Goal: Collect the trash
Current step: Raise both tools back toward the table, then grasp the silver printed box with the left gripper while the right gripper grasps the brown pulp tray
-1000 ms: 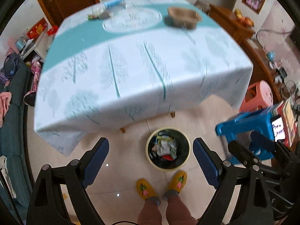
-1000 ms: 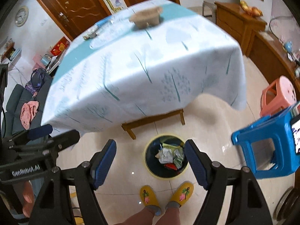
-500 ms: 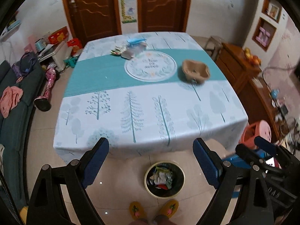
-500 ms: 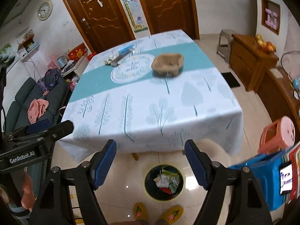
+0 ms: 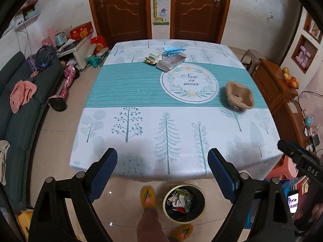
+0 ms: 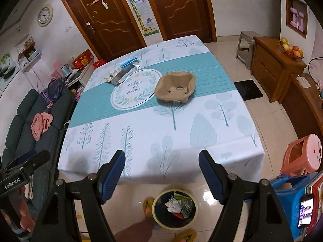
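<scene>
A brown cardboard cup tray (image 5: 239, 97) (image 6: 176, 87) lies on the teal band of the tablecloth. Farther back lie a silver wrapper (image 5: 171, 62) (image 6: 123, 74), a blue face mask (image 5: 173, 49) (image 6: 129, 62) and small crumpled wrappers (image 5: 151, 59) (image 6: 111, 75). A round trash bin (image 5: 184, 202) (image 6: 174, 208) holding crumpled paper stands on the floor under the table's near edge. My left gripper (image 5: 162, 164) and right gripper (image 6: 162, 164) hover open and empty above that near edge, well short of the trash on the table.
The table (image 5: 141, 129) (image 6: 201, 133) fills the middle. A dark sofa (image 5: 18, 109) with clothes runs along the left. Wooden cabinets (image 6: 276, 68), a pink stool (image 6: 304, 155) and a blue stool (image 6: 290, 185) stand right. The person's yellow slippers (image 5: 148, 197) are beside the bin.
Both grippers have tilted up and risen from looking down at the bin to looking across the tabletop. The person's foot has stepped to the left of the bin. Both stay open.
</scene>
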Tool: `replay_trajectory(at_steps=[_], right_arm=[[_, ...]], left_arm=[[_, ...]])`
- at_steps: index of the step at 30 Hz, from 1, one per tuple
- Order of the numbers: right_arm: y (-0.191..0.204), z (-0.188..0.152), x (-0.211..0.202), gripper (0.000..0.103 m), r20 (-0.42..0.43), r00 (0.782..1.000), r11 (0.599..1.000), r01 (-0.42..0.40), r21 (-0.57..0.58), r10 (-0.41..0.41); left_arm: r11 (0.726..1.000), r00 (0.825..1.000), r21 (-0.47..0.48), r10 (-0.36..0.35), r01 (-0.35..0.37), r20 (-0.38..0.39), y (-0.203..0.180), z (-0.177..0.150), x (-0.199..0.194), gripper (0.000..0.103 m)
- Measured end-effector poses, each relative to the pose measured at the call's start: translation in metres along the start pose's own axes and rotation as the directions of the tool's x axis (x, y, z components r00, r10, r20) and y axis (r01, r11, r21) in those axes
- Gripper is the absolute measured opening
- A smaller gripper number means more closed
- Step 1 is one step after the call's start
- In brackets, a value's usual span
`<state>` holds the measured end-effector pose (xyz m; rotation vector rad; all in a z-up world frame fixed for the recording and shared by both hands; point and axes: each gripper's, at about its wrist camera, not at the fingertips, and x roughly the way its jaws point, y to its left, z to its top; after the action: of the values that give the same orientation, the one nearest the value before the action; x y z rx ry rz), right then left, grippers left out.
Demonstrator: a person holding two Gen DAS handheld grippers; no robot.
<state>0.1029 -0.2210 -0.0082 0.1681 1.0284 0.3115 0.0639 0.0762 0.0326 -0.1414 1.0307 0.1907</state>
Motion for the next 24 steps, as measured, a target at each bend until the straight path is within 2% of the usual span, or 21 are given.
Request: replay_trajectory(at_steps=[6,11,13,14,17,20,22,24], right_arm=[[-0.016,0.038,0.031,0.075,-0.007,0.999,0.998,0.042,0.038,-0.042],[-0.031,0.07,0.072,0.075,-0.045,0.995,0.989,0.088,0.117,-0.084],[-0.035,0.081,0.087,0.07,-0.061,0.993,0.984,0.107,0.141,-0.099],[-0.038,0.088,0.1,0.069,-0.077,0.991,0.98,0.119,0.158,-0.108],[-0.044,0.1,0.125,0.063,-0.107,0.988,0.97,0.134,0.204,-0.114],[-0.048,0.109,0.149,0.047,-0.134,0.985,0.958,0.142,0.25,-0.111],[-0.046,0.112,0.159,0.027,-0.143,0.983,0.953,0.153,0.263,-0.118],[-0.044,0.115,0.168,0.013,-0.147,0.982,0.95,0.153,0.273,-0.116]], left_arm=[[1.0,1.0,0.015,-0.018,0.018,-0.008,0.01,0.047,0.037,0.087],[0.995,0.996,0.065,-0.073,0.076,-0.047,0.012,0.107,0.08,0.086],[0.99,0.993,0.099,-0.099,0.105,-0.062,0.011,0.134,0.099,0.083],[0.987,0.992,0.114,-0.109,0.116,-0.07,0.008,0.144,0.106,0.078],[0.972,0.98,0.165,-0.149,0.17,-0.136,0.004,0.183,0.142,0.073],[0.96,0.966,0.185,-0.177,0.212,-0.189,0.004,0.214,0.176,0.073],[0.953,0.955,0.19,-0.19,0.235,-0.226,0.003,0.232,0.199,0.073],[0.948,0.947,0.19,-0.204,0.255,-0.25,0.002,0.242,0.217,0.073]])
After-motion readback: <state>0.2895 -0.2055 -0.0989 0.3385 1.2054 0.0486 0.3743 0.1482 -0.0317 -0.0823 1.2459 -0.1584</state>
